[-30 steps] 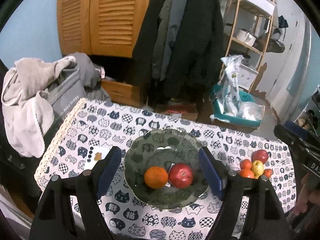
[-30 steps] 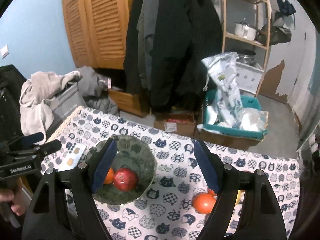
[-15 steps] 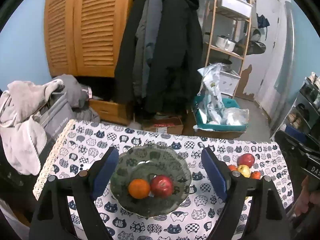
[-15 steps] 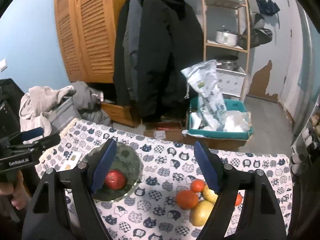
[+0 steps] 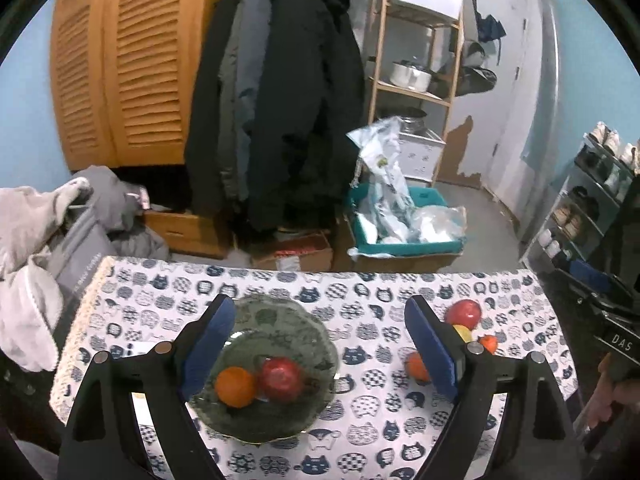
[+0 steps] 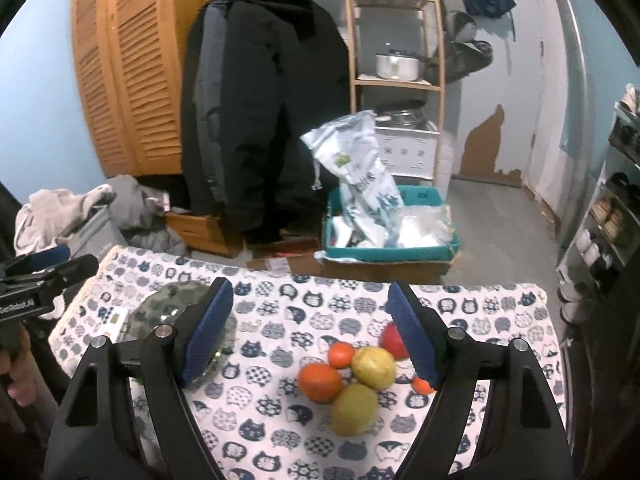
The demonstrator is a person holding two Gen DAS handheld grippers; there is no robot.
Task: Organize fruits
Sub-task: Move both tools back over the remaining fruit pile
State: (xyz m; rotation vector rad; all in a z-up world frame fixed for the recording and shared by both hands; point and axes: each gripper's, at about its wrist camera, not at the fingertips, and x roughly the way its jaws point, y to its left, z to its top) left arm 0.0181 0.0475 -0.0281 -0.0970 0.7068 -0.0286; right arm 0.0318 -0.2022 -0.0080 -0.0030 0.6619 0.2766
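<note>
Two fruits already lie in the green glass plate at the left of the tabletop, which wears a cat-print cloth: an orange and, touching it on its right, a red apple. We note the left hand-held gripper hovering over this plate with its jaws opening; the blue pads stand wide apart, clear of both fruits, with nothing grasped. Left of the plate a small white card lies flat on the cloth. Moving right, bare patterned cloth separates the plate from the loose heap of fruit. In the right wrist view we count, in that heap, a large orange, a smaller orange behind it, a yellow apple, a yellow-green pear-like fruit nearest the camera, a second red apple partly behind the right pad, and a tiny orange fruit at the pad's edge. The right hand-held gripper hangs above this heap, released, jaws spread wide, touching none of it. At the far left of that view a hand carries the other tool.
</note>
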